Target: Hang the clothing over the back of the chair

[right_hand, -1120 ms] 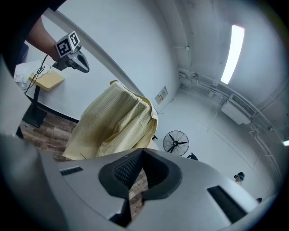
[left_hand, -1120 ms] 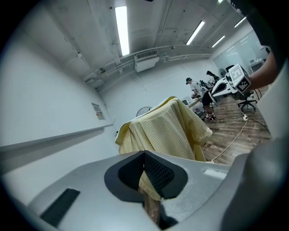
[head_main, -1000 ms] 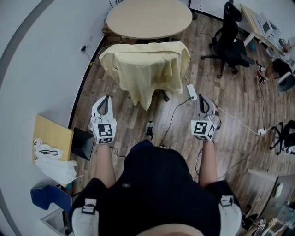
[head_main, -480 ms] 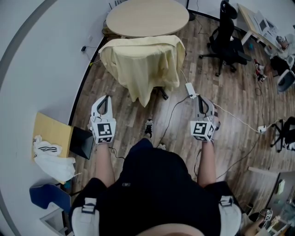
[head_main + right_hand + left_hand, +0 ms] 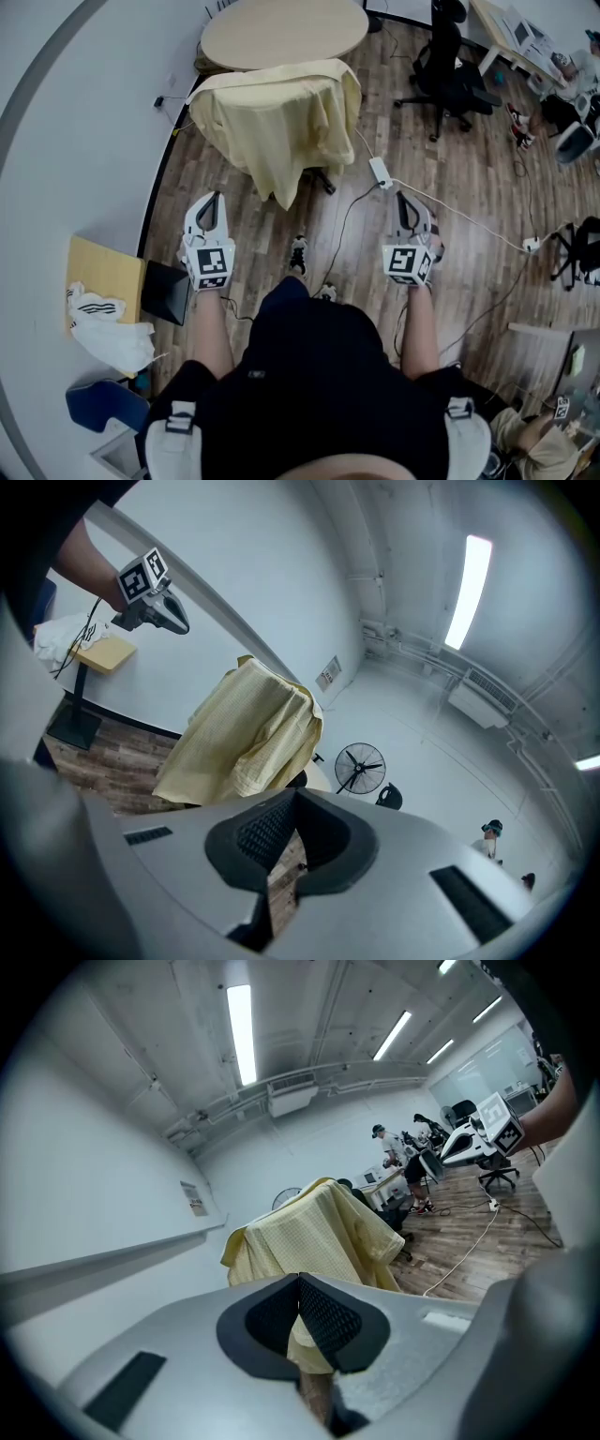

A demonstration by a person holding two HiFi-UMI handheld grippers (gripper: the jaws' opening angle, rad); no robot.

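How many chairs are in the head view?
2 clearly: one chair under the yellow clothing, one black office chair at upper right. Others may be hidden at the edges.

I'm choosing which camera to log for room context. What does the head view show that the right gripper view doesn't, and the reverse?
Only the head view: the round table, the black office chair, the power strip on the floor and the cardboard box.
Only the right gripper view: a fan and a ceiling light.
Both: the yellow garment draped over the chair, and the left gripper held out in front.
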